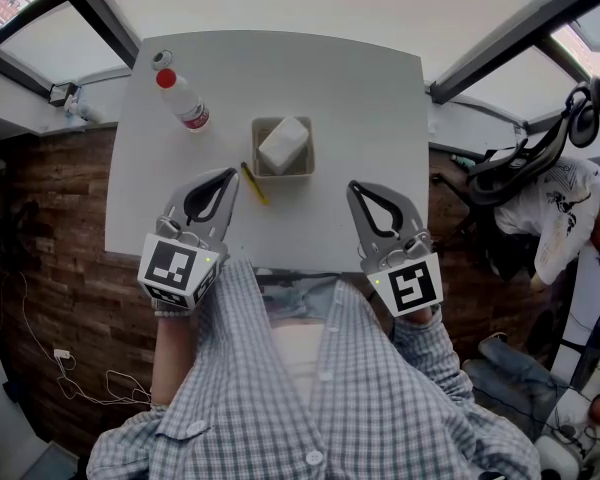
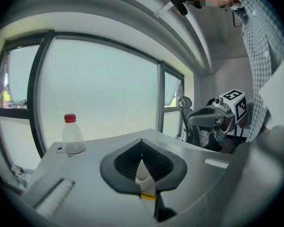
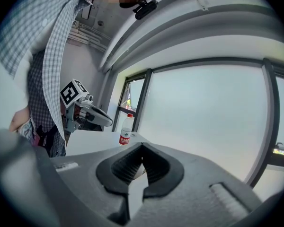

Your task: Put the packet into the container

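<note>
A white packet [image 1: 283,143] lies tilted inside the small grey container [image 1: 305,168] at the middle of the white table [image 1: 370,98]. My left gripper [image 1: 232,173] hovers over the table's near edge, left of the container, its jaws shut with nothing held. My right gripper [image 1: 352,186] is at the near edge to the container's right, also shut and empty. In the left gripper view the left gripper [image 2: 142,141] has its tips together; the right gripper [image 3: 142,145] shows the same in its own view. Each gripper view shows the other gripper at its side.
A clear bottle [image 1: 183,98] with a red cap stands at the table's far left, a small ring-shaped cap [image 1: 161,59] beside it. A yellow stick [image 1: 253,183] lies just left of the container. A chair with a white garment [image 1: 555,203] stands to the right; cables [image 1: 70,363] lie on the floor.
</note>
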`<state>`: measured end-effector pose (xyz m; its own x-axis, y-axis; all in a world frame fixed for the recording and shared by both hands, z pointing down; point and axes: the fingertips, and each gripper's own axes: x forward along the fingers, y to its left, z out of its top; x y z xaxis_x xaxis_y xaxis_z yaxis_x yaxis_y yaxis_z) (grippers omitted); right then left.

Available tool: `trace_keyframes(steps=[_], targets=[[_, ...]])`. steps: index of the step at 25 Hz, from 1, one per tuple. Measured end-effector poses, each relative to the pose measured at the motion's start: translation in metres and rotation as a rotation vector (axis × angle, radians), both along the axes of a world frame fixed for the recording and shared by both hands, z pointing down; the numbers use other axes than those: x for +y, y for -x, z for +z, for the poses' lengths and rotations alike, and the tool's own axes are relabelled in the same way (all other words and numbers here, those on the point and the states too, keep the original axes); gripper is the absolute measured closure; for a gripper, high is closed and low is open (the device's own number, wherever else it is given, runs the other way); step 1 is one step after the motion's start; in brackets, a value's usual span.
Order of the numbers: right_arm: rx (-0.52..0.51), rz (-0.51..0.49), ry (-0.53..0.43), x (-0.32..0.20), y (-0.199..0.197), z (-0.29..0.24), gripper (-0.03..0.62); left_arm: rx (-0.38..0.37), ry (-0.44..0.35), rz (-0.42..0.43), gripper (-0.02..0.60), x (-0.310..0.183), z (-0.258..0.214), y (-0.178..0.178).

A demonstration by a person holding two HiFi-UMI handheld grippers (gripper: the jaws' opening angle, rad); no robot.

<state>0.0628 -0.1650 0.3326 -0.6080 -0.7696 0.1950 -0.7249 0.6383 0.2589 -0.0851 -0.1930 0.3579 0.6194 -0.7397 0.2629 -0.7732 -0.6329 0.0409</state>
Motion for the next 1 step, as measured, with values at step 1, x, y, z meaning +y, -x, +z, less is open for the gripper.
trace_keyframes(steps=[1], targets=[[-0.002,0.001,0.002,-0.0005,0.0000,0.0002,0.592,0.000,0.000,0.001,0.581,-0.0003,0.0002,-0.0002]])
